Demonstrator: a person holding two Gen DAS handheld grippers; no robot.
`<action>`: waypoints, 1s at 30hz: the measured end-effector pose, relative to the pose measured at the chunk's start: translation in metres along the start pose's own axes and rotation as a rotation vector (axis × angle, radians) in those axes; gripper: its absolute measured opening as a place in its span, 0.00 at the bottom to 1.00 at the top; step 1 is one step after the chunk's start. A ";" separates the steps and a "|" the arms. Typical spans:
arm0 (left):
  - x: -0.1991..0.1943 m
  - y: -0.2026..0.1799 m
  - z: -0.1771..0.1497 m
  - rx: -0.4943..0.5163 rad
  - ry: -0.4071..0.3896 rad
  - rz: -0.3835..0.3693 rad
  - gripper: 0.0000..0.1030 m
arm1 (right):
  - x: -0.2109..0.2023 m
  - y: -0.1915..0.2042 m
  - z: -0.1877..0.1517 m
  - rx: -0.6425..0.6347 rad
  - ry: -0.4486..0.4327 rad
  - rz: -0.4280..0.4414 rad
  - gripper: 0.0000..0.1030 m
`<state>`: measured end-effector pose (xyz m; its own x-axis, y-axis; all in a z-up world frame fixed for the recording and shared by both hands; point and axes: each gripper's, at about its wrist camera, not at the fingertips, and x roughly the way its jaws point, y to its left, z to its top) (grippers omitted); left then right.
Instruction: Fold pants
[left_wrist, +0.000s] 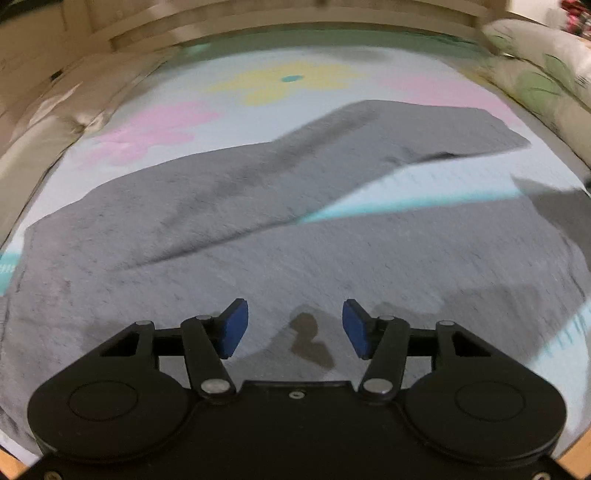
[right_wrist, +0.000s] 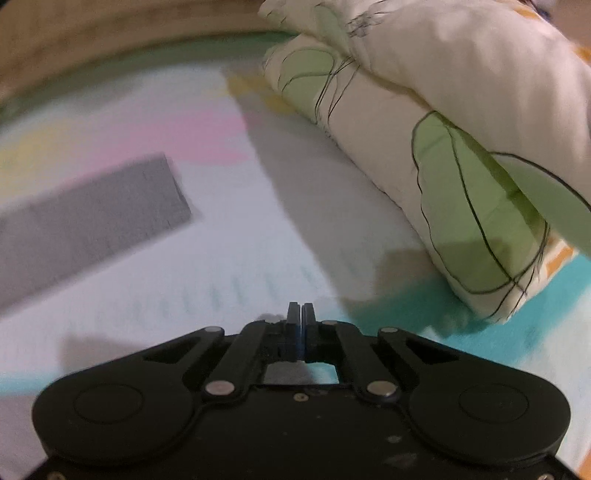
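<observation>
Bed sheet (left_wrist: 424, 192), pale blue w/ pink, yellow, teal floral print; spread across whole surface, wood frame round far edge. Grey pants (left_wrist: 207, 221), laid flat on sheet; one leg angled up-right toward far side, other leg running right; small dark stain near waist area, btwn the blue pads. Cream quilt (right_wrist: 443, 110) w/ green leaf pattern, bundled at right edge of sheet, well apart from pants leg end (right_wrist: 92, 206) in right wrist view. Left gripper (left_wrist: 295, 328): jaws wide apart, nothing pinched, above pants fabric. Right gripper (right_wrist: 300, 314): jaws closed tight, pads touching; no cloth visible btwn them; over bare sheet.
</observation>
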<state>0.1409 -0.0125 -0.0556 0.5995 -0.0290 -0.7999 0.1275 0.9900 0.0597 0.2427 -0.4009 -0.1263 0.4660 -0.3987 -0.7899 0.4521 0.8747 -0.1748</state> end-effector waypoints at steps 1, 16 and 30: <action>0.001 0.009 0.008 -0.017 0.012 0.007 0.59 | 0.002 0.000 -0.001 -0.009 0.010 -0.007 0.04; 0.055 0.127 0.104 -0.103 0.022 0.224 0.59 | -0.083 0.120 0.049 -0.112 -0.111 0.343 0.24; 0.128 0.169 0.092 -0.184 0.161 0.196 0.59 | -0.028 0.286 0.029 -0.303 0.123 0.386 0.23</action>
<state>0.3120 0.1381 -0.0929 0.4639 0.1724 -0.8689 -0.1317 0.9834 0.1248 0.3816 -0.1474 -0.1372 0.4545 -0.0115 -0.8907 0.0152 0.9999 -0.0051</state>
